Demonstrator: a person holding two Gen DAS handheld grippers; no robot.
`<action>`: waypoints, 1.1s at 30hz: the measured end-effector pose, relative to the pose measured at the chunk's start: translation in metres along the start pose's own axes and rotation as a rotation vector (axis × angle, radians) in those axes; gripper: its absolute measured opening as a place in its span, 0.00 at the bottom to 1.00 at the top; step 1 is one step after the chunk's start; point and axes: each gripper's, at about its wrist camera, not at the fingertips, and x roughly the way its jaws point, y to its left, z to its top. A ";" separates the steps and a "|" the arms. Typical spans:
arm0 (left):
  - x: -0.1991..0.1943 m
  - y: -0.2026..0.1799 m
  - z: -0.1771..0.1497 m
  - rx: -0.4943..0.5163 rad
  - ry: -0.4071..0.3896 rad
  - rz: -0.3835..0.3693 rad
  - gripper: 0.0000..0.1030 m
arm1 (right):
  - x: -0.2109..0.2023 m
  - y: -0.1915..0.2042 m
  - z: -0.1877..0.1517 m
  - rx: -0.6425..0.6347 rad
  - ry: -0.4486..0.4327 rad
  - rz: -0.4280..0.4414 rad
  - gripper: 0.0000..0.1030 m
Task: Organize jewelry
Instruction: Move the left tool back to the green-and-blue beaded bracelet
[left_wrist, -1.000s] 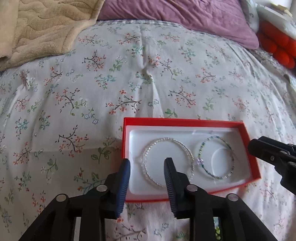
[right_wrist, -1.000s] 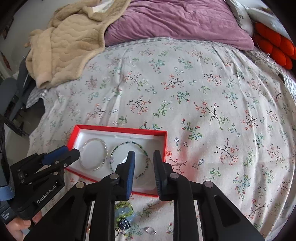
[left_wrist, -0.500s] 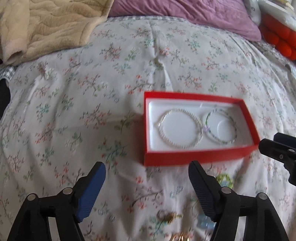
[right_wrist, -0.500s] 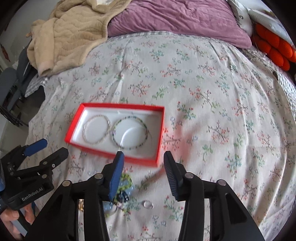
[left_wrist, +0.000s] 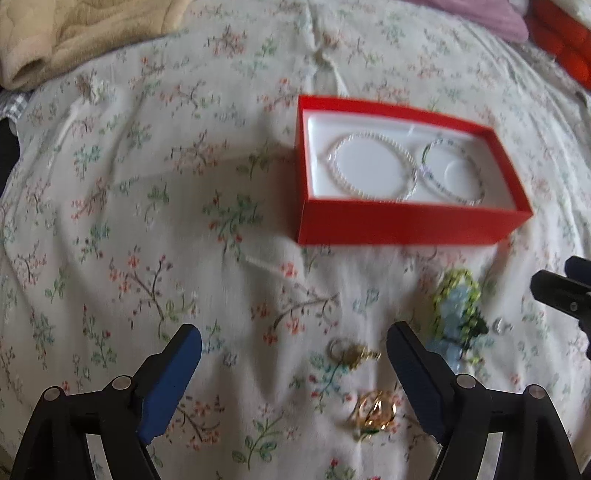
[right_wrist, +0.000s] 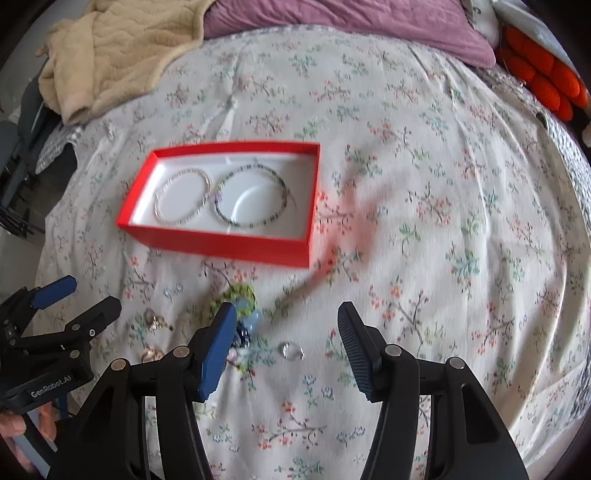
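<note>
A red box (left_wrist: 406, 225) (right_wrist: 221, 243) with a white lining lies on the floral bedspread. In it lie a silver beaded bracelet (left_wrist: 369, 166) (right_wrist: 183, 201) and a dark beaded bracelet (left_wrist: 452, 171) (right_wrist: 251, 197), side by side. In front of the box lie loose pieces: a green and blue beaded bunch (left_wrist: 458, 314) (right_wrist: 240, 306), gold rings (left_wrist: 373, 408) (right_wrist: 151, 354), a gold clasp piece (left_wrist: 351, 350) (right_wrist: 153, 319) and a small silver ring (left_wrist: 500, 326) (right_wrist: 291, 350). My left gripper (left_wrist: 295, 373) is open and empty above the gold pieces. My right gripper (right_wrist: 288, 349) is open and empty over the silver ring.
A beige blanket (right_wrist: 122, 48) lies at the back left, a purple pillow (right_wrist: 351, 18) at the back, and an orange cushion (right_wrist: 543, 85) at the back right. The bed's left edge drops off beside dark furniture (right_wrist: 18, 166).
Both grippers have pulled back from the box and opened wide. The loose jewelry in front of the box has come into view.
</note>
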 end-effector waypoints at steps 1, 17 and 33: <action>0.001 0.000 -0.002 0.001 0.009 0.002 0.83 | 0.001 0.000 -0.002 -0.001 0.008 -0.002 0.58; 0.008 0.012 -0.013 -0.049 0.082 -0.111 0.83 | 0.006 0.002 -0.017 -0.022 0.062 -0.029 0.61; 0.030 -0.014 -0.013 -0.027 0.131 -0.214 0.38 | 0.008 -0.003 -0.017 -0.012 0.068 -0.029 0.61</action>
